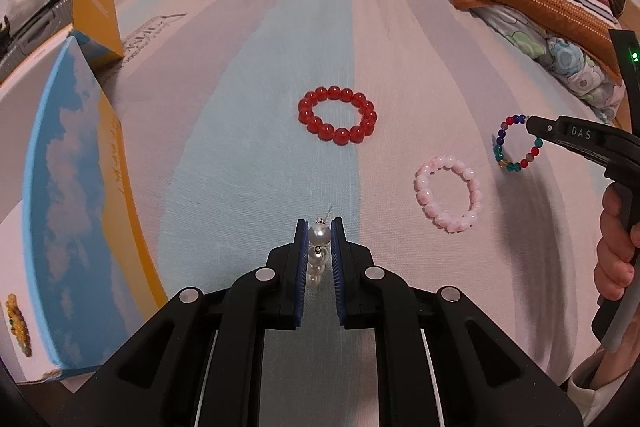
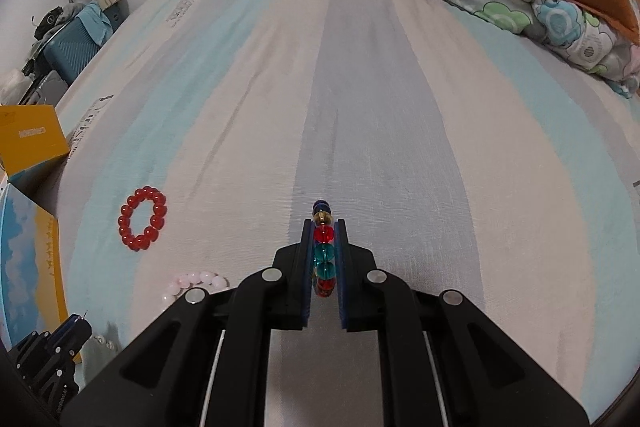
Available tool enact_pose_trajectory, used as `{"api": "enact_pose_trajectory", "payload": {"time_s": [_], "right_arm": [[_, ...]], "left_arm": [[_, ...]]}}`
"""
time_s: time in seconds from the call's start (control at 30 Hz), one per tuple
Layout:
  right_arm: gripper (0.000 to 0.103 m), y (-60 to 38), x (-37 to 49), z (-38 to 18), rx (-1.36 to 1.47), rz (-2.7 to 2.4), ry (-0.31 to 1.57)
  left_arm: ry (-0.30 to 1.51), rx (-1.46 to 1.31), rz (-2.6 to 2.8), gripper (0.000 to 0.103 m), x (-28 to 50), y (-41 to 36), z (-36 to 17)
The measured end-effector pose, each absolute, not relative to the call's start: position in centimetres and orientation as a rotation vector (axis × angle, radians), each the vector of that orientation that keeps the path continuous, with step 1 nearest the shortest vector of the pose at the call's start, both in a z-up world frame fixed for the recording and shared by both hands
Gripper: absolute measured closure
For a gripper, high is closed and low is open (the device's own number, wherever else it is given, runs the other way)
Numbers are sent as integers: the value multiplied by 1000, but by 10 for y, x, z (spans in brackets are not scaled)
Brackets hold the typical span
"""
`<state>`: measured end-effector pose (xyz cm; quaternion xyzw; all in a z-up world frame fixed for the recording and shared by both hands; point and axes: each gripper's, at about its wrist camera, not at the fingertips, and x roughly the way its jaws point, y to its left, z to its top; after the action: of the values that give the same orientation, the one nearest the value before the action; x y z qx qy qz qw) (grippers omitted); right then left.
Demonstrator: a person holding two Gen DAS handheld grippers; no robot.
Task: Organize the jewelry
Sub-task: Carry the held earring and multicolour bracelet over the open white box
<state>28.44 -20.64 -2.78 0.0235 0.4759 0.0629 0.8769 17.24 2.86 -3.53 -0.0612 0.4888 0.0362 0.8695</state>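
Both grippers tilt down over the striped bedsheet (image 1: pixel 280 67), each clamped on jewelry.

Nearest us, our left gripper (image 1: pixel 319 231) pinches one pearl earring (image 1: pixel 318 235); our right gripper (image 2: pixel 324 227) grips one multicolored bracelet (image 1: pixel 516 143), lifted. Beyond lie one pink bracelet (image 1: pixel 447 193) and one red bracelet (image 1: pixel 337 115).

Left tool (image 1: pixel 319 233): pointed steeply down, jaws clamped on pearls (image 1: pixel 318 235). Right tool (image 2: pixel 324 233): angled down, jaws closed on bead bracelet (image 2: pixel 323 247); handle gripped by hand (image 1: pixel 614 259).
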Motion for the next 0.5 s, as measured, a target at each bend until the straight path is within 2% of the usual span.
{"api": "enact_pose_trajectory", "payload": {"time_s": [0.5], "right_arm": [[94,-197,256,7,22,138,941]], "left_arm": [[954,-104,96,92,156,28,4]]}}
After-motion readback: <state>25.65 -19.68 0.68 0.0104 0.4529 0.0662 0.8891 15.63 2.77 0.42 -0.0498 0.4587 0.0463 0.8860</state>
